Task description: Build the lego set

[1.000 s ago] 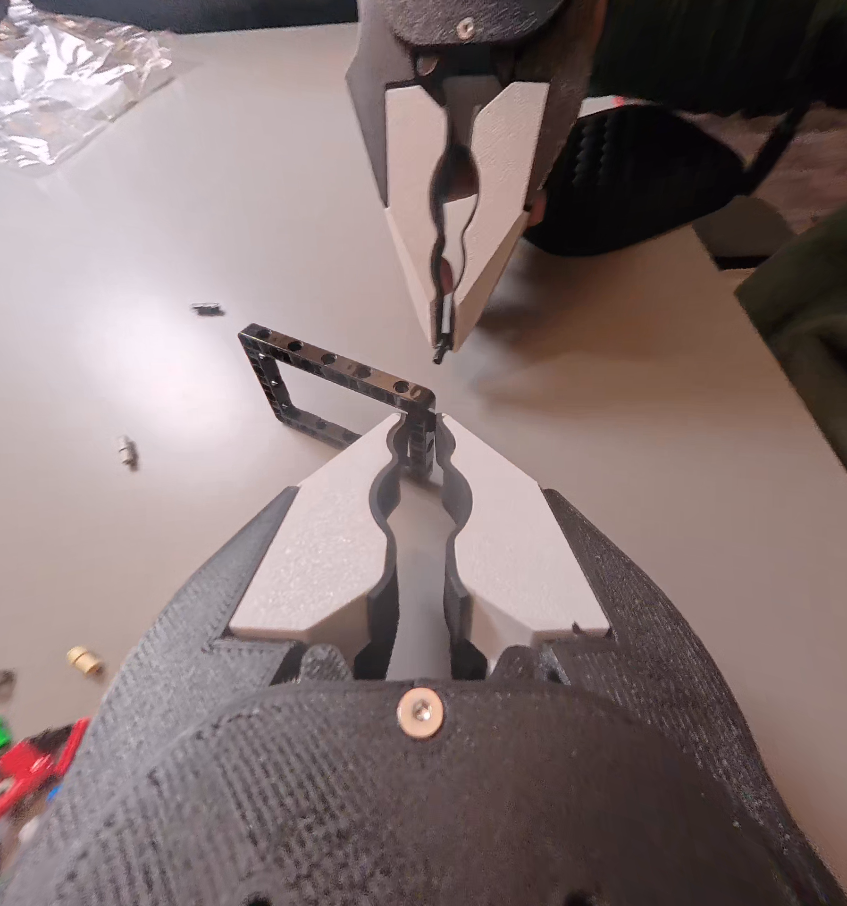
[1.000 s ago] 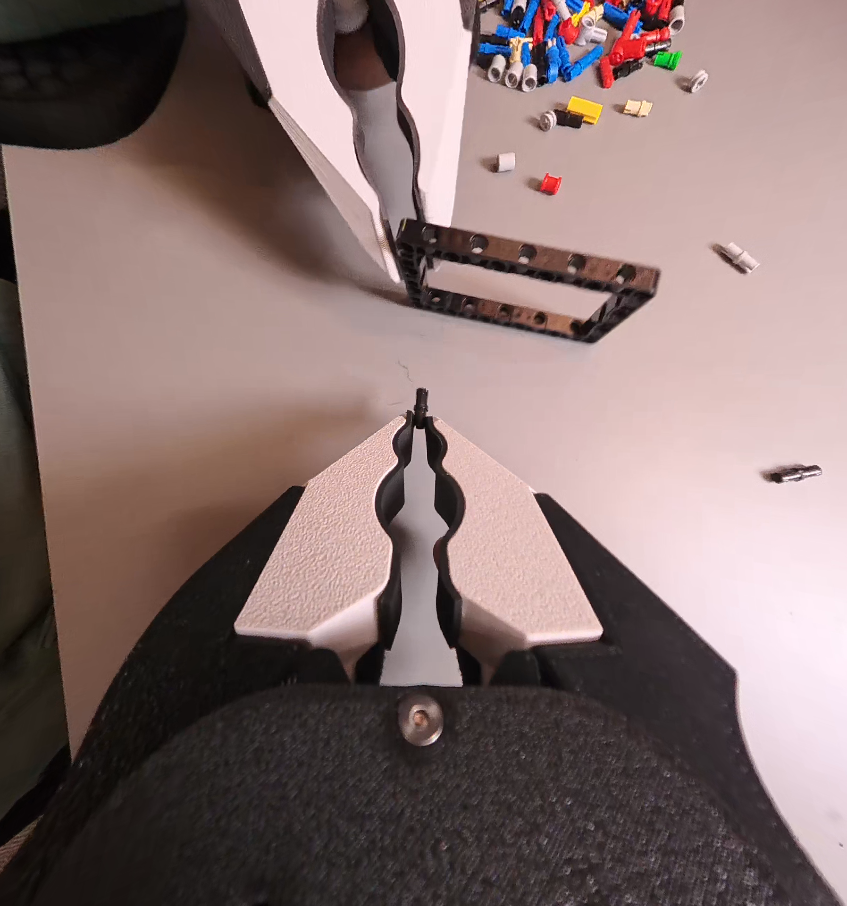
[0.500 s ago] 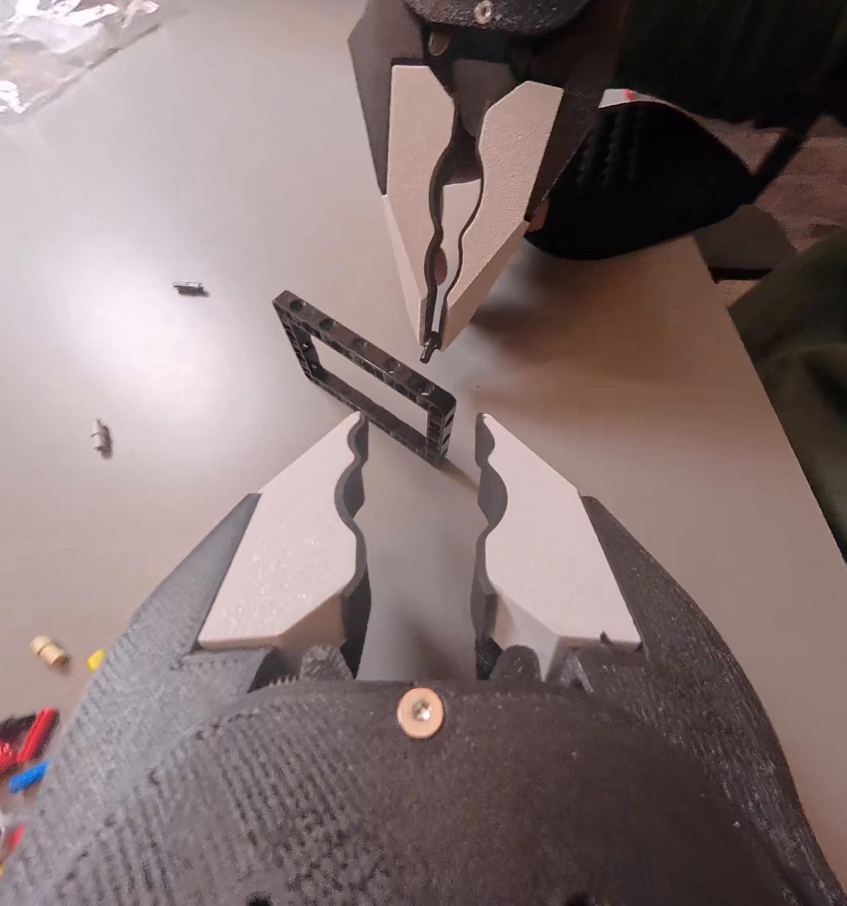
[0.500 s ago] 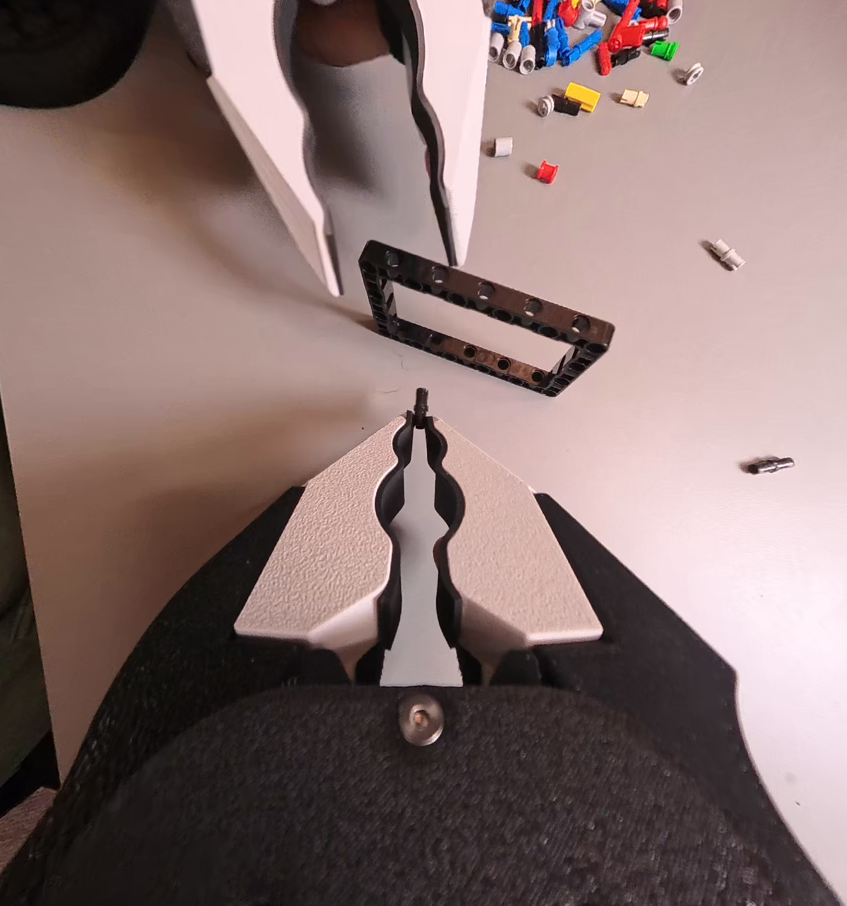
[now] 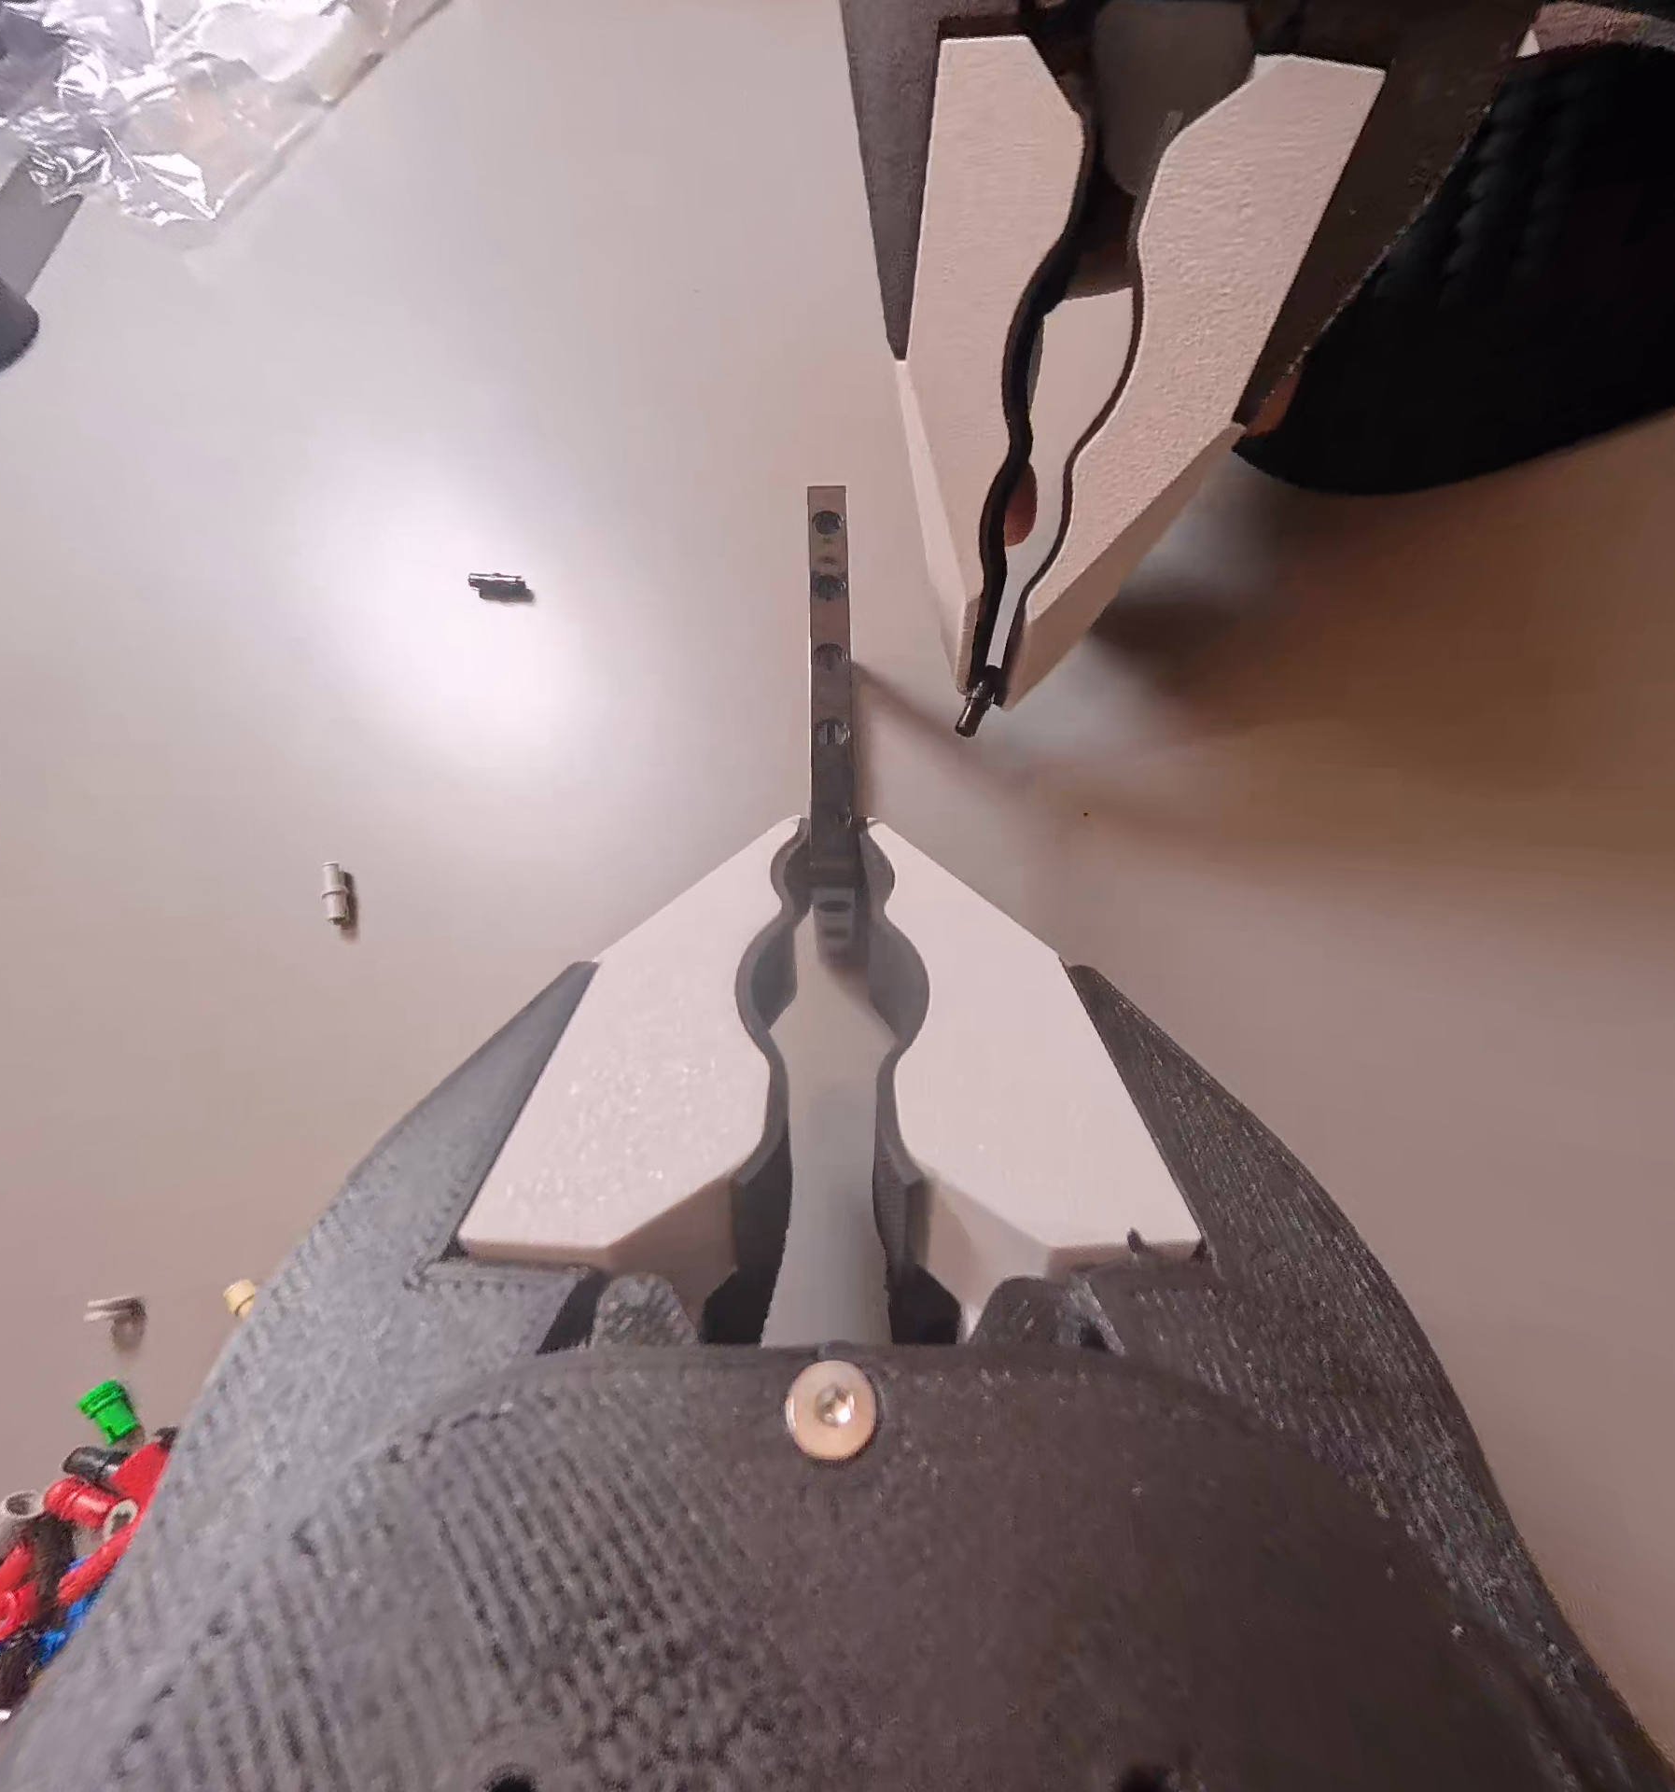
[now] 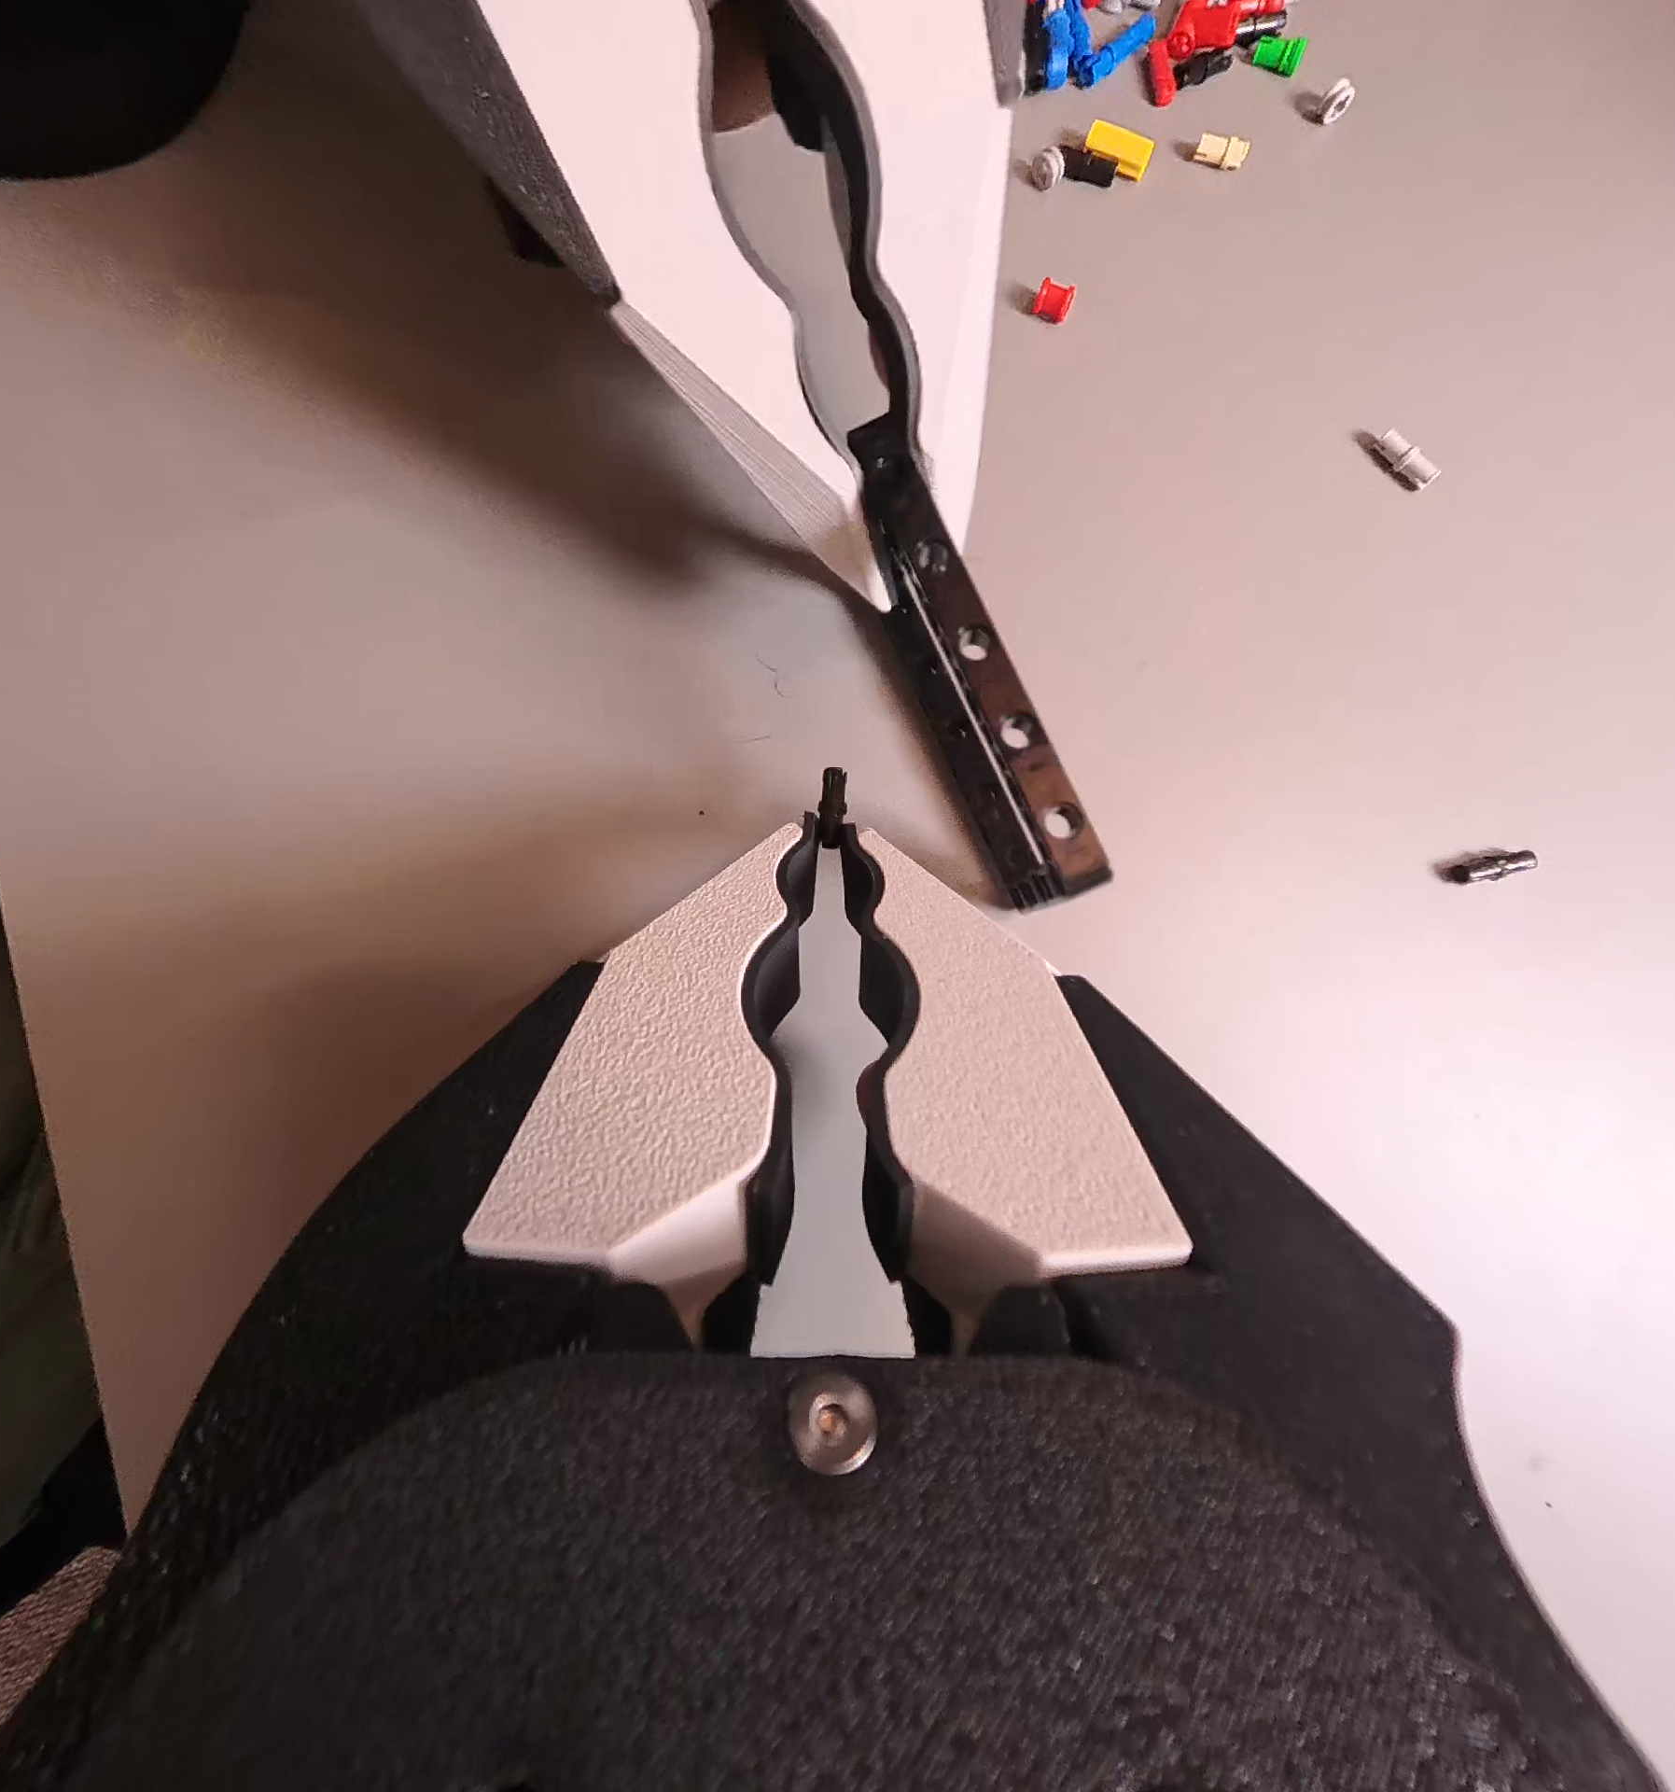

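On the grey table [image 5: 426,388], the left gripper [image 5: 831,824] pinches one short end of the black lego frame [image 5: 831,659], holding it on edge so that the left wrist view sees only a thin strip with a row of holes running away from the fingertips. From the right wrist view the same frame [image 6: 993,718] appears as a long perforated beam slanting down from the left gripper [image 6: 886,456], with its free end close beside the right gripper [image 6: 831,829]. The right gripper [image 5: 986,674] is closed on a small black pin [image 6: 831,790], whose tip sticks out past the fingertips; in the left wrist view that pin [image 5: 971,713] hangs just beside the frame without touching it.

Only the left wrist view shows the crumpled clear plastic bag [image 5: 154,97] at the far left (and a dark wheel-like piece near it, too cut off to tell). Only the right wrist view shows the yellow brick [image 6: 1119,145] and the small red piece [image 6: 1053,299]. Both views catch a loose black pin [image 5: 501,587] [image 6: 1489,866], a light grey connector [image 5: 335,892] [image 6: 1405,458] and the pile of coloured parts [image 5: 38,1552] [image 6: 1163,39].
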`<control>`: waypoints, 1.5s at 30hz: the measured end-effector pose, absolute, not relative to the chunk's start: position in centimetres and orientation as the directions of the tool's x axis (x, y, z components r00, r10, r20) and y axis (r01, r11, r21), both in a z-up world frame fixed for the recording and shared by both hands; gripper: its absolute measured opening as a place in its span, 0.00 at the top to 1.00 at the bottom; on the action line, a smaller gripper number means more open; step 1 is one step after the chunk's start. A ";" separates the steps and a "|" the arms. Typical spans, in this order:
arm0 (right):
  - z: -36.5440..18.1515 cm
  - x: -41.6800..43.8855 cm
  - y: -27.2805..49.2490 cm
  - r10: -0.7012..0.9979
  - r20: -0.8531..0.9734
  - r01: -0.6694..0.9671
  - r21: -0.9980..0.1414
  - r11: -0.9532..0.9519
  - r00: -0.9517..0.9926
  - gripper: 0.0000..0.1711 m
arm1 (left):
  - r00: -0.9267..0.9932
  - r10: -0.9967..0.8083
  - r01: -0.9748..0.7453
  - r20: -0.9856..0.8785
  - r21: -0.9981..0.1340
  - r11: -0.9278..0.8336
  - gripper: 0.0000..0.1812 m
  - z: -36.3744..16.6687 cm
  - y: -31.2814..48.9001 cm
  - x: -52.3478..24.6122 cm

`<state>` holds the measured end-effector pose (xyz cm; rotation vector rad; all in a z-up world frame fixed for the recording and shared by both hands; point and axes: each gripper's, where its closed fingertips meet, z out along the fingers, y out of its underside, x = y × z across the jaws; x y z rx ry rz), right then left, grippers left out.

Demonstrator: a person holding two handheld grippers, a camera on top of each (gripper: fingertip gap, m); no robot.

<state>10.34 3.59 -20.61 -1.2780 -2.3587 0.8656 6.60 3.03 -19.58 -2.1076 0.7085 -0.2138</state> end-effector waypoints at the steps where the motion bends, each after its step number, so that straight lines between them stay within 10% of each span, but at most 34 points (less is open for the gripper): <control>1: -20.5 10.3 3.6 0.837 -0.001 0.641 -0.644 0.417 -0.547 0.99 | 0.823 -0.559 -0.403 -0.097 -0.794 -0.456 0.97 -19.6 3.2 6.6; 31: -19.9 7.8 5.4 0.865 0.031 0.657 -0.637 0.403 -0.501 0.99 | 0.930 -0.353 -0.295 -0.106 -0.789 -0.540 0.97 -20.5 4.3 3.9; 45: -19.8 9.8 5.7 0.871 0.014 0.666 -0.638 0.386 -0.492 0.99 | 0.895 -0.435 -0.303 -0.099 -0.851 -0.429 0.80 -16.9 2.5 4.4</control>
